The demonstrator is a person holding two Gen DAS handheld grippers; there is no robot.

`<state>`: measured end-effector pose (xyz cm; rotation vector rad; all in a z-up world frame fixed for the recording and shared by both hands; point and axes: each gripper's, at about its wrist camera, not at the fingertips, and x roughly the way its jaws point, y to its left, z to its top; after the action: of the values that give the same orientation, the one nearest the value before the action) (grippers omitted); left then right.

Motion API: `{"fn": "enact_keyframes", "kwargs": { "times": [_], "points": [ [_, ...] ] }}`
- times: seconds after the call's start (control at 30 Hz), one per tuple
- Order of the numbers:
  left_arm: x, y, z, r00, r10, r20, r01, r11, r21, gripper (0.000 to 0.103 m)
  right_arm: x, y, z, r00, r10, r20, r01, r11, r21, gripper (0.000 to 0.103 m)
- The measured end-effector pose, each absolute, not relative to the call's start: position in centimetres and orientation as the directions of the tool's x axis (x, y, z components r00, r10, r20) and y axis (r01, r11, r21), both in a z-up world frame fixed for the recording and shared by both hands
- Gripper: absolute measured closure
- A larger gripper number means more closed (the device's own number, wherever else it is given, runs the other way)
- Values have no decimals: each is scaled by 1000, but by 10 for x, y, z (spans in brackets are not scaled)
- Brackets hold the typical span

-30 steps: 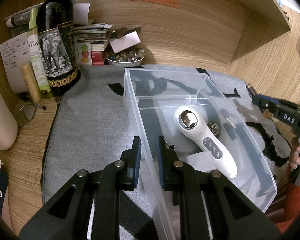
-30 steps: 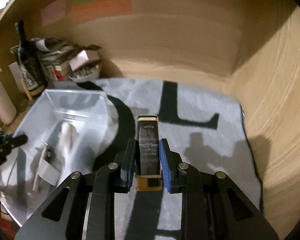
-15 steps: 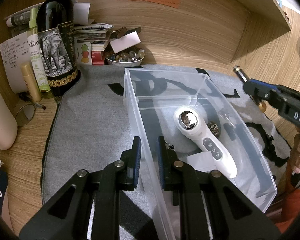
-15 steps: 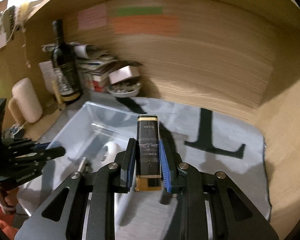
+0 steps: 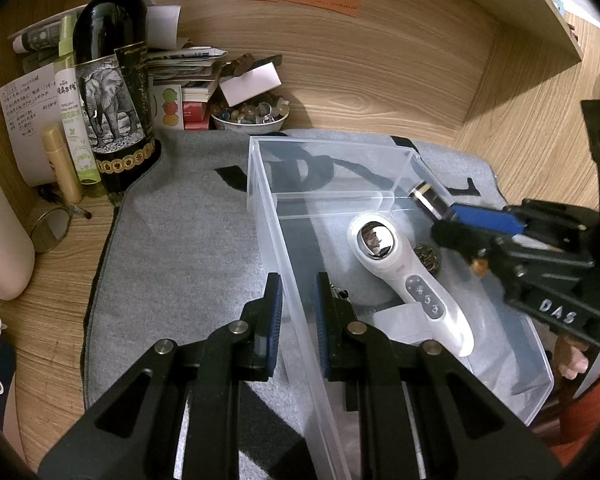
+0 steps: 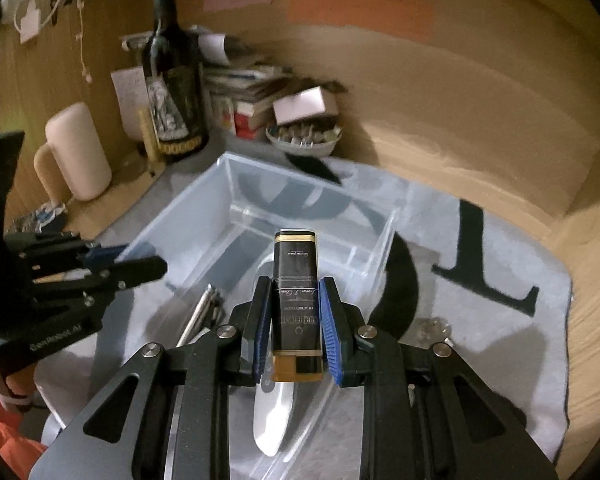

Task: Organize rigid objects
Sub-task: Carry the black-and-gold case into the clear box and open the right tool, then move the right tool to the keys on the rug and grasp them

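Observation:
A clear plastic bin (image 5: 332, 145) lies on a grey mat. My left gripper (image 5: 298, 318) is shut on the bin's left wall. Inside the bin lie a white handheld device (image 5: 406, 280), a small white box (image 5: 400, 320) and a dark round piece (image 5: 427, 255). My right gripper (image 6: 295, 296) is shut on a black box with gold ends (image 6: 296, 256) and holds it above the bin (image 6: 172, 212), near its right wall. The left wrist view shows that right gripper (image 5: 476, 220) coming in from the right, with the box's end (image 5: 428, 198) over the rim.
A dark wine bottle (image 5: 112, 92), tubes, a stack of books and a bowl of stones (image 5: 250, 117) crowd the back left corner. A round mirror (image 5: 50, 229) and a cream mug (image 6: 76, 152) sit left of the mat (image 5: 188, 240). A small shiny item (image 6: 432, 326) lies right of the bin.
My right gripper has carried the black box leftward from over the mat to above the bin. The left gripper has kept its hold on the bin wall.

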<state>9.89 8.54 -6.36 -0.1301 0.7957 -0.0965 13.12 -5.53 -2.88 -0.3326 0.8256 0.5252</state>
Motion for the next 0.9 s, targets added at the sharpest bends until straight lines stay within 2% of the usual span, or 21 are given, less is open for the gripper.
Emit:
{"fn": "enact_keyframes", "kwargs": {
  "times": [0.33,0.9],
  "points": [
    [99,85,-63,696,-134,-705,36,988,-152,89,132,-52,-43,503,310,-807,-582,811,-51,81],
    [99,85,-64,696,-134,-705,36,988,-152,89,133,-82,-7,601,321,-732,-508,860,-40,74]
  ]
}}
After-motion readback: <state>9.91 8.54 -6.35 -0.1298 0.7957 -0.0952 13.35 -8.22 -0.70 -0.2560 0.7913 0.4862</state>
